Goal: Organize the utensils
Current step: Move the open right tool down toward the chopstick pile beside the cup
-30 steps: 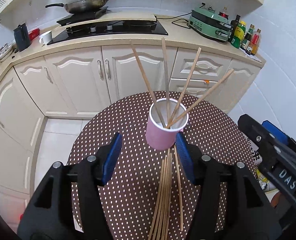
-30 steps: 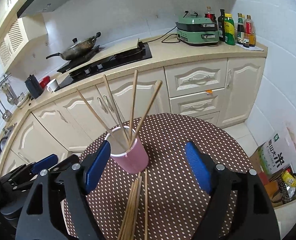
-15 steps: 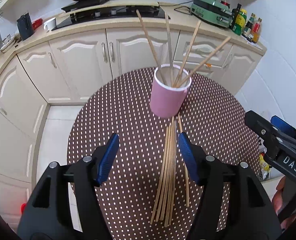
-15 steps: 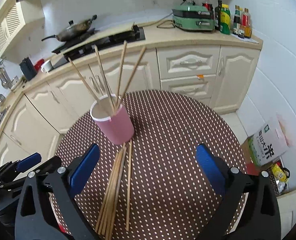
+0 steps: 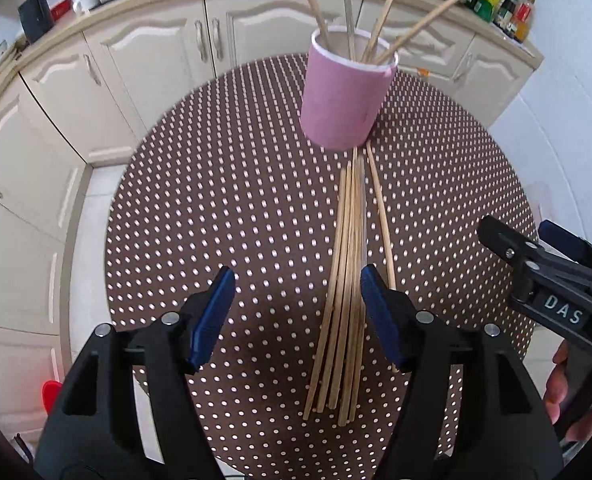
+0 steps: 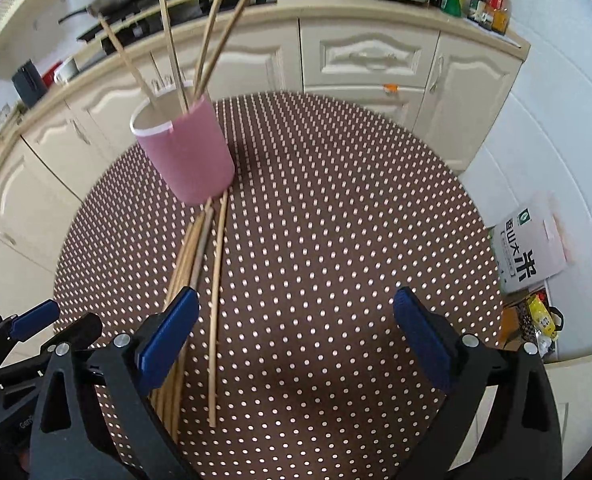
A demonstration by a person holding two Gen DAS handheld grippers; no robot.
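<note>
In the left wrist view you are between picks: four sticks stand in the pink cup (image 5: 346, 94), and the loose bundle of chopsticks (image 5: 346, 280) lies on the dotted counter (image 5: 216, 200) in front of it, touching its base. Your left tool (image 5: 296, 312) has just been opening; it holds nothing, its right pad just beside the bundle. In the right wrist view your right tool (image 6: 296, 340) stands wide open and empty over the counter, bundle at its left pad. Next, centre one stick between the pads.
</note>
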